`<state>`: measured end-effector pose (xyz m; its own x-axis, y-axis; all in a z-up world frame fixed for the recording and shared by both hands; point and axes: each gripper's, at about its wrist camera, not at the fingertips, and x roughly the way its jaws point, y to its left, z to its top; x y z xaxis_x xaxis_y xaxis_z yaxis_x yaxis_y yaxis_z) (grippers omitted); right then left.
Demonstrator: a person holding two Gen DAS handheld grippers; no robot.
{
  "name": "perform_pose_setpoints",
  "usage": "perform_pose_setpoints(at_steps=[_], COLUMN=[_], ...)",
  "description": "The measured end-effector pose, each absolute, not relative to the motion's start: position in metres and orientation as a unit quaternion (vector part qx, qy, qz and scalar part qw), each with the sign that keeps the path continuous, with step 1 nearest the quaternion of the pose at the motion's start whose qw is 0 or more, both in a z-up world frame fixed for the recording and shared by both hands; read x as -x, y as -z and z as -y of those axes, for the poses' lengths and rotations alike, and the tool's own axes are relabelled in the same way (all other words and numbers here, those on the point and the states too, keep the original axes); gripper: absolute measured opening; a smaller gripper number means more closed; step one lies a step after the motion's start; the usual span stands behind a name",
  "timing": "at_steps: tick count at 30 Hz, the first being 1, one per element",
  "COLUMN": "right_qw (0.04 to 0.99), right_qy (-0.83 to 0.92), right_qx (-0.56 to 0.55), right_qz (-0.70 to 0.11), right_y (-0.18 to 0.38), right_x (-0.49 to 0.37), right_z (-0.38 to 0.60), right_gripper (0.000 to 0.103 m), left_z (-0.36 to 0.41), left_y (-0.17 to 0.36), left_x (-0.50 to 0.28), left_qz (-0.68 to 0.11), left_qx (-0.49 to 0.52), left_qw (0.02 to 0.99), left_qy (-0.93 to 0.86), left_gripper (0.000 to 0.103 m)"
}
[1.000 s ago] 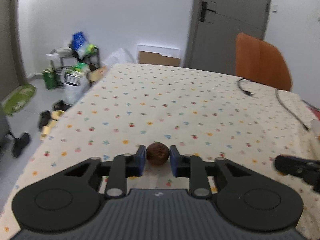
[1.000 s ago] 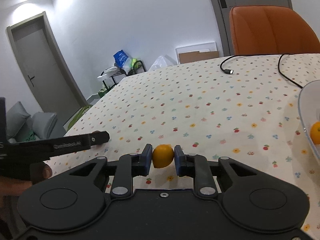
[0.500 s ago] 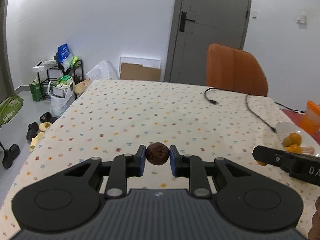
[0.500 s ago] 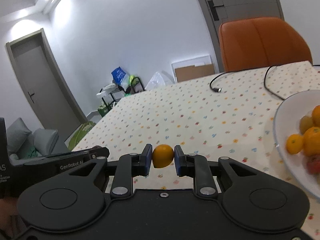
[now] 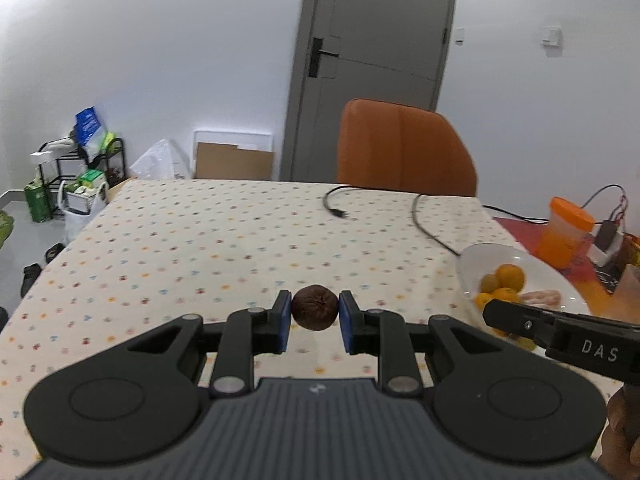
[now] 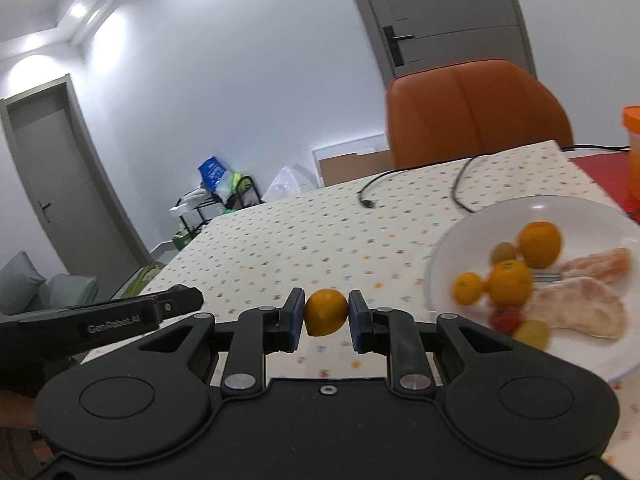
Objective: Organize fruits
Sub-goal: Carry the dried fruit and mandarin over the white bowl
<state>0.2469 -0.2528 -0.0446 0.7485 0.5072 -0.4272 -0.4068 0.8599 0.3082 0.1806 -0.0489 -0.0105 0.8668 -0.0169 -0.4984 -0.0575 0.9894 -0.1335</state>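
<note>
My left gripper (image 5: 315,315) is shut on a small brown wrinkled fruit (image 5: 315,313) and holds it above the dotted tablecloth (image 5: 224,240). My right gripper (image 6: 325,314) is shut on a small yellow-orange fruit (image 6: 326,312), also held above the cloth. A white plate (image 6: 472,232) lies to the right, holding several oranges (image 6: 540,243), small fruits and peeled pomelo pieces (image 6: 580,312). The plate also shows in the left wrist view (image 5: 476,260), partly hidden by the right gripper's side (image 5: 560,332). The left gripper's side (image 6: 120,316) shows at the left of the right wrist view.
A black cable (image 5: 424,220) lies across the far part of the table. An orange chair (image 5: 404,152) stands behind it, before a grey door (image 5: 376,60). An orange-lidded cup (image 5: 566,232) stands on a red mat at the far right. A cluttered rack (image 5: 76,176) stands left of the table.
Both grippers have swung to the right with their fruits still held, and have risen a little. The plate has come into view, much closer to the right gripper.
</note>
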Motion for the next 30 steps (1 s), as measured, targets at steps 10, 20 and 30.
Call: perform_pose_setpoints(at_steps=[10, 20, 30], right_qw=[0.943, 0.951, 0.956], right_qy=[-0.211, -0.186, -0.157], right_qx=[-0.095, -0.096, -0.107], right_qz=[-0.238, -0.229, -0.225], right_y=[0.035, 0.031, 0.034], right_x=[-0.234, -0.228, -0.227], right_z=[0.292, 0.324, 0.357], right_gripper=[0.022, 0.022, 0.022], left_z=[0.082, 0.109, 0.134], left_y=[0.006, 0.004, 0.007], left_x=[-0.180, -0.182, -0.190], left_qz=[-0.251, -0.250, -0.256], left_qx=[0.067, 0.058, 0.048], left_qw=[0.965, 0.966, 0.963], left_qy=[0.026, 0.044, 0.066], left_gripper=[0.024, 0.024, 0.024])
